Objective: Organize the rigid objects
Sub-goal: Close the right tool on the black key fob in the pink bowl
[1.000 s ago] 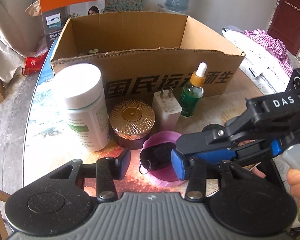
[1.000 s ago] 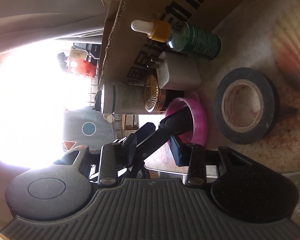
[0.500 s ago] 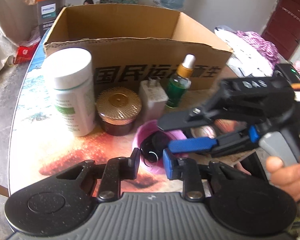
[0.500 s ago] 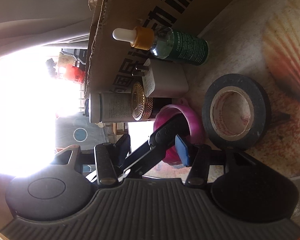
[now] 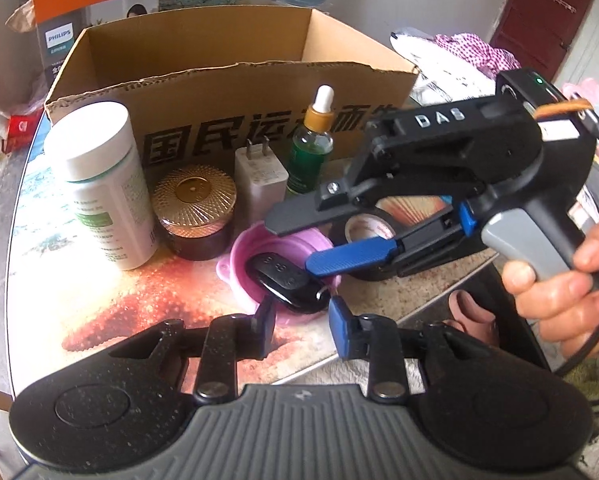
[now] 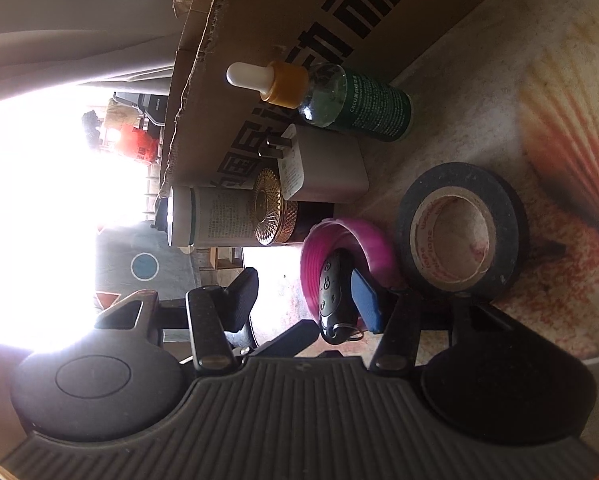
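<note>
A black key fob (image 5: 285, 280) is seen lying in the pink bowl (image 5: 235, 258). The right gripper (image 5: 299, 240) is held over the bowl, jaws opening, the fob untouched. The left gripper (image 5: 301, 320) is held just before the bowl, opening, nothing gripped.

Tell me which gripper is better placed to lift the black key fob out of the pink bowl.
Probably right. The right gripper is opening over the black key fob in the pink bowl; the left gripper sits short of the bowl's near rim.
</note>
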The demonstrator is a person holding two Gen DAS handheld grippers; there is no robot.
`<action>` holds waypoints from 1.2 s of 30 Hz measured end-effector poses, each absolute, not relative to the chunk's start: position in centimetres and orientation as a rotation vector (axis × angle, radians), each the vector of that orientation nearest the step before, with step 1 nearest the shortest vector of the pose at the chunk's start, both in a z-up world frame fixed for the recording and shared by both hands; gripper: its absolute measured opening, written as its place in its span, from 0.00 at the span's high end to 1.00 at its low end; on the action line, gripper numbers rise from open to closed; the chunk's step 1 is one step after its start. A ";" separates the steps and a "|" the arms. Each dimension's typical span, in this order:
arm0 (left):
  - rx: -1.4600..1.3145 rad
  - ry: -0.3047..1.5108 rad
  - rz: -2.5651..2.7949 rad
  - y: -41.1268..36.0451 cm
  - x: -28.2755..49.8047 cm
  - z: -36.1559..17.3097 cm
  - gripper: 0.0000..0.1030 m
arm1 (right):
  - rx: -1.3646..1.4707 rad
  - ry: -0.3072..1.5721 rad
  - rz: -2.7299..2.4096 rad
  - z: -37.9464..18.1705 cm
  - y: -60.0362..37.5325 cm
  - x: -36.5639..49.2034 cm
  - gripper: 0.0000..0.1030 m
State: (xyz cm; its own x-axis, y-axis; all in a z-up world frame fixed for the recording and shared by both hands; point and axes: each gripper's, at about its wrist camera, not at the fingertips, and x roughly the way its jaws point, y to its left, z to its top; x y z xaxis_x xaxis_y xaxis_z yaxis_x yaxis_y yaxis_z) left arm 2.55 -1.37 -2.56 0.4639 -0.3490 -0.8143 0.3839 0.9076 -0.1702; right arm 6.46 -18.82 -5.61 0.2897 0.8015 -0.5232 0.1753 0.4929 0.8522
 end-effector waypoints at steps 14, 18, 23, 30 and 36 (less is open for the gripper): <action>-0.048 1.014 -0.423 -0.7 4.2 -2.6 0.70 | 0.801 1.303 0.536 -3.0 -15.7 8.9 0.46; -0.057 1.016 -0.422 -0.8 4.4 -2.6 0.69 | 0.820 1.284 0.534 -2.8 -15.9 8.9 0.52; -0.088 1.012 -0.438 -0.6 4.4 -2.6 0.69 | 0.863 1.274 0.531 -3.3 -16.6 8.5 0.65; -0.112 1.001 -0.462 -0.7 4.6 -2.4 0.72 | 0.893 1.279 0.533 -3.8 -16.4 8.5 0.66; -0.091 1.010 -0.443 -1.5 5.2 -3.1 0.76 | 0.911 1.277 0.525 -4.0 -16.9 8.6 0.66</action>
